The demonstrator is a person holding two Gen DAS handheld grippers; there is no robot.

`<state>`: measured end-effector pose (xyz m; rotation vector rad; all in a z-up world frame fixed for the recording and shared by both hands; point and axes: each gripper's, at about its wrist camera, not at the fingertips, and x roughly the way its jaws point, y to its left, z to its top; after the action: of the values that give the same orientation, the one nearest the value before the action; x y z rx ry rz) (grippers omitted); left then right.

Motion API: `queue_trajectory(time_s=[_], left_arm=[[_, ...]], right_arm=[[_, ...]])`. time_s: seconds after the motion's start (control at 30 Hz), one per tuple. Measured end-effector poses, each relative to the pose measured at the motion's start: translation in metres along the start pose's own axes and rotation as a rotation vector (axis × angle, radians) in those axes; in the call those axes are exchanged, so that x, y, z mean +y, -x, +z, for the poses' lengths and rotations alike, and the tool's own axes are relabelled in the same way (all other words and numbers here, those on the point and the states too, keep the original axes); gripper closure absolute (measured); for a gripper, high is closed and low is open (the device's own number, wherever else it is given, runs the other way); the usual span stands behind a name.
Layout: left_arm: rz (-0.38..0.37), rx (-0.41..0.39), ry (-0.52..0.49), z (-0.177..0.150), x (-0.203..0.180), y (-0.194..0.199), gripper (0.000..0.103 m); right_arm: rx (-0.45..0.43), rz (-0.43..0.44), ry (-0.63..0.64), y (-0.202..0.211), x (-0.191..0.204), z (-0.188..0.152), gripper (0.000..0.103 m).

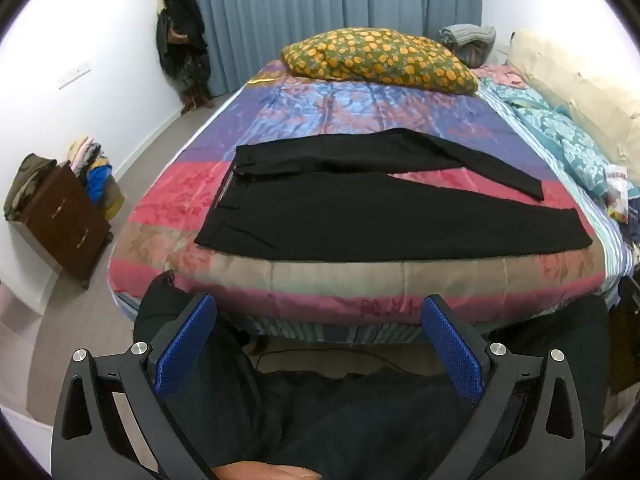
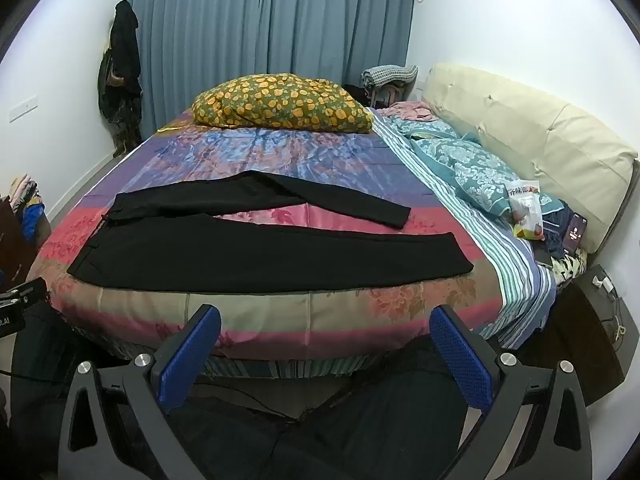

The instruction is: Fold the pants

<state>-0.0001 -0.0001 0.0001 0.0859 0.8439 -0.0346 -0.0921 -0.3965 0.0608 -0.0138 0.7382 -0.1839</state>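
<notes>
Black pants [image 1: 360, 208] lie flat on the colourful bedspread [image 1: 360, 108], waistband to the left, legs spread apart to the right. They also show in the right wrist view [image 2: 280, 248]. My left gripper [image 1: 318, 308] is open and empty, held off the near edge of the bed, short of the pants. My right gripper [image 2: 326, 316] is open and empty, also in front of the bed's near edge.
A yellow-spotted pillow [image 1: 380, 60] lies at the far end of the bed. A teal quilt [image 2: 460, 160], a snack bag [image 2: 528, 212] and a phone [image 2: 576, 236] lie at the right by the cream headboard [image 2: 540, 128]. A brown cabinet [image 1: 64, 224] with clothes stands at the left.
</notes>
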Motion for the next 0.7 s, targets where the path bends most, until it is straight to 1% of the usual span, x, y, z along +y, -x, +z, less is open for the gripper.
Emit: queue_trajectory(time_s=[0.3,0.53,0.7], left_arm=[[-0.001,0.007,0.002,0.0007,0.0015,-0.0027,0.001],[-0.003,0.009,0.001,-0.0050,-0.0039,0.0020,0.001],[-0.008,0.014,-0.011,-0.0072,-0.0021,-0.0025,0.001]], right_arm=[[0.000,0.002,0.000,-0.0002,-0.0009,0.0005,0.000],[0.003,0.001,0.002,-0.0008,0.0041,-0.0007,0.000],[0.004,0.002,0.004,-0.0016,0.0035,-0.0004,0.000]])
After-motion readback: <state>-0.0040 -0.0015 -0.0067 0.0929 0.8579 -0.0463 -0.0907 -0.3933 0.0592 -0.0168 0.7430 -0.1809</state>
